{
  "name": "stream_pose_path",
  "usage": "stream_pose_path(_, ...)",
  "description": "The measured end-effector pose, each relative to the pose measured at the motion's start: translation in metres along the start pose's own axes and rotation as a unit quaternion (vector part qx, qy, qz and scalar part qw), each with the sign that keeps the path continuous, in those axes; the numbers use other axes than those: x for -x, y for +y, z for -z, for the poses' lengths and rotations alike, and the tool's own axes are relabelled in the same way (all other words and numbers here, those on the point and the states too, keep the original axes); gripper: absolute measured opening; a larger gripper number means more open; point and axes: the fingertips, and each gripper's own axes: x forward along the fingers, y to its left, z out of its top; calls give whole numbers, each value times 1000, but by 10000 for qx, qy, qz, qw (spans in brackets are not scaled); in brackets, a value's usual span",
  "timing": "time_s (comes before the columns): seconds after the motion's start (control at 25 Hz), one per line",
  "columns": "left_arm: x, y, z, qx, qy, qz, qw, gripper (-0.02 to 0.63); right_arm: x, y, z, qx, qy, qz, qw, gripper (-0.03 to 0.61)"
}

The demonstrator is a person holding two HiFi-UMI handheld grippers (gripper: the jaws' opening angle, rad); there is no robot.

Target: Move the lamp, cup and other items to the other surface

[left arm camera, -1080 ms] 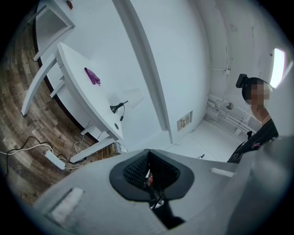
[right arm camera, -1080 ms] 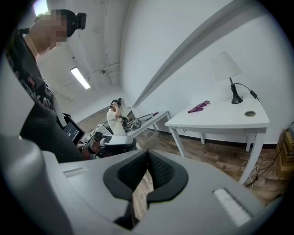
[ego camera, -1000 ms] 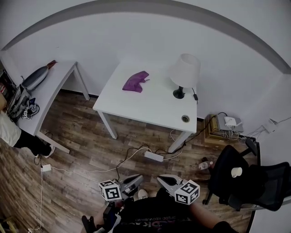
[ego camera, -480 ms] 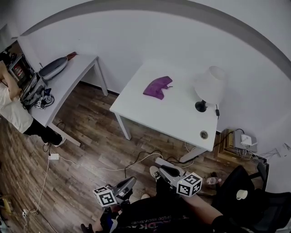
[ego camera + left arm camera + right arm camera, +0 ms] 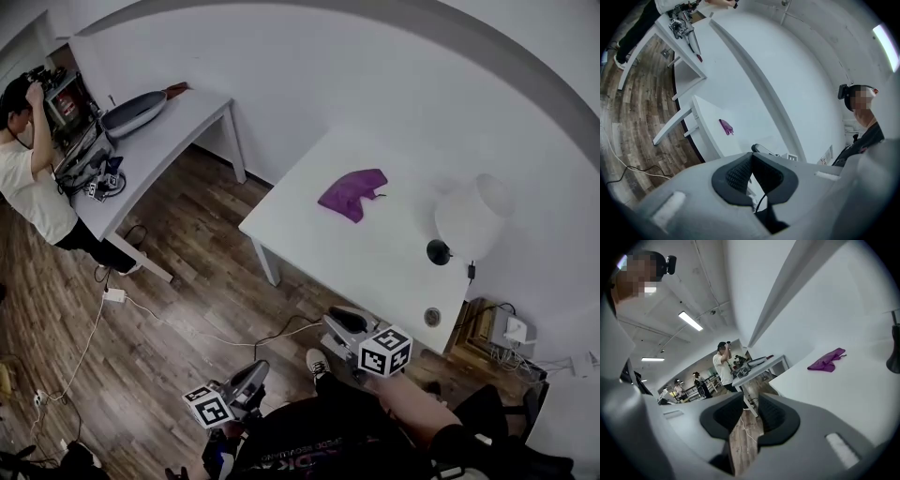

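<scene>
The white table (image 5: 309, 234) carries a purple cloth (image 5: 352, 192), a lamp (image 5: 472, 220) with a white shade and black base, and a small round cup (image 5: 432, 317) near its right corner. Both grippers hang over the wood floor in front of it, touching nothing. My right gripper (image 5: 336, 319) is just short of the table's near edge. Its jaws have just been opening, and only floor shows between them in the right gripper view (image 5: 751, 401). My left gripper (image 5: 255, 370) sits lower left, its pads meeting at the tips (image 5: 751, 161). The cloth (image 5: 827, 360) (image 5: 725, 126) shows in both gripper views.
A second white table (image 5: 178, 117) stands at the far left with a grey appliance (image 5: 134, 111) and clutter on it. A person (image 5: 33, 187) stands beside it. Cables and a power adapter (image 5: 114, 295) lie on the floor. Boxes (image 5: 511, 328) sit by the right wall.
The head view has swung left, so the lamp table sits further right and the left table and person show more. Both grippers moved across the floor, the right one nearer the table's edge.
</scene>
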Motion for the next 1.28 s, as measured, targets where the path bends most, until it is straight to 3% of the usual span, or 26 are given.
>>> stream_pose_path(0.32, -16, 4, -16, -39, -375, -307, 9988, -2, -31, -101, -44, 285, 311, 442, 9981, 140)
stream_pose_path(0.56, -14, 10, -20, 40, -669, -633, 9957, -2, -72, -195, -81, 598, 564, 1105, 9905, 152)
stream_pose_path(0.96, 0, 24, -12, 282, -995, -1330, 9857, -2, -123, -350, -119, 240, 791, 2445, 9661, 199)
stream_pose_path(1.28, 2, 33, 0, 520, -1120, -1778, 9763, -2, -161, -406, -130, 638, 1262, 2599, 9552, 247)
